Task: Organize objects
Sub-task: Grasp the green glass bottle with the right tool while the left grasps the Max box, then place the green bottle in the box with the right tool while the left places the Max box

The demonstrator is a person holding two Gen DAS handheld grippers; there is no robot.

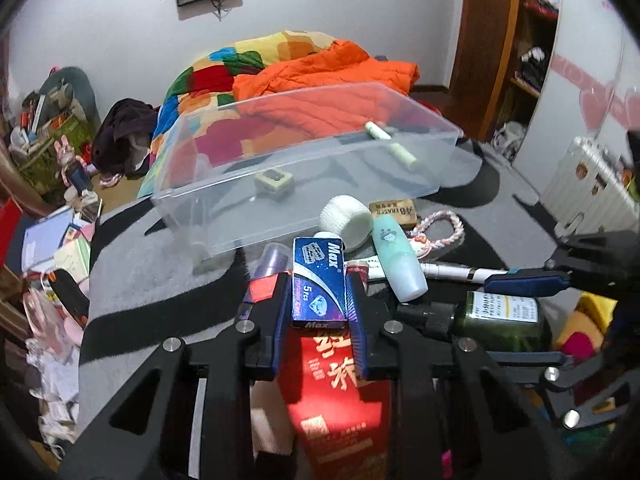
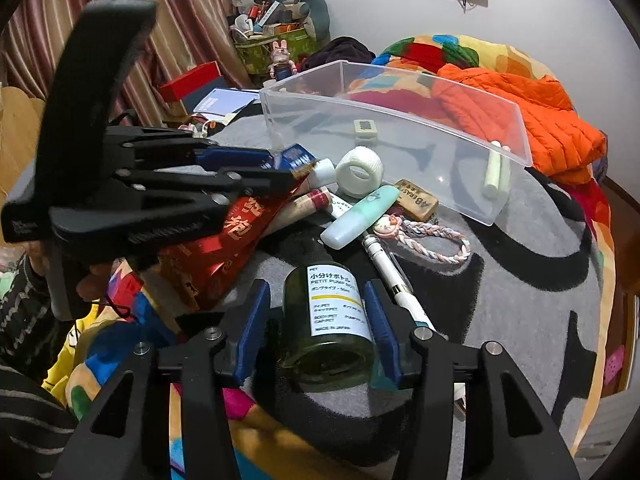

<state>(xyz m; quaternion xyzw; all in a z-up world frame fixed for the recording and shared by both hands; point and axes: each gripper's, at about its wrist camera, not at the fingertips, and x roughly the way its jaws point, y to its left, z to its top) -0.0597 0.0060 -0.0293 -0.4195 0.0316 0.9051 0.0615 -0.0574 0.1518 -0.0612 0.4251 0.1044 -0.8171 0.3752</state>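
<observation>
- The clear rectangular plastic bin [image 1: 304, 160] sits at 12 o'clock from the left gripper on the grey and black patterned rug [image 1: 160, 280]. By my reading it is the place for the loose items, and the job is barely begun: only a small pale square gadget [image 1: 275, 180] and a pale green stick [image 1: 390, 142] lie inside.
- The red foil packet with gold characters [image 1: 336, 392] lies under the left gripper and partly under the pile; it is likely to shift when neighbours are lifted.
- The dark green pump bottle with a white label [image 2: 330, 320] lies on its side between the right gripper's [image 2: 316, 330] blue pads [image 2: 382, 332]. The right pad seems to touch it, the left shows a gap, so I cannot tell whether the grip is made.
- The left gripper [image 1: 318, 284] is clamped on the blue razor-blade box marked Max [image 1: 318, 282], held upright just short of the bin's near wall, at 6 o'clock from it.
- Left outside the bin, at 1 to 2 o'clock from the blue box: a white roll of gauze tape [image 1: 348, 220], a mint green capped tube [image 1: 398, 260], a white pen [image 1: 440, 272], a brown eraser block [image 1: 394, 210] and a pink and white braided loop [image 1: 440, 228].
- These crowd together, touching, so each pick risks nudging the rest.
</observation>
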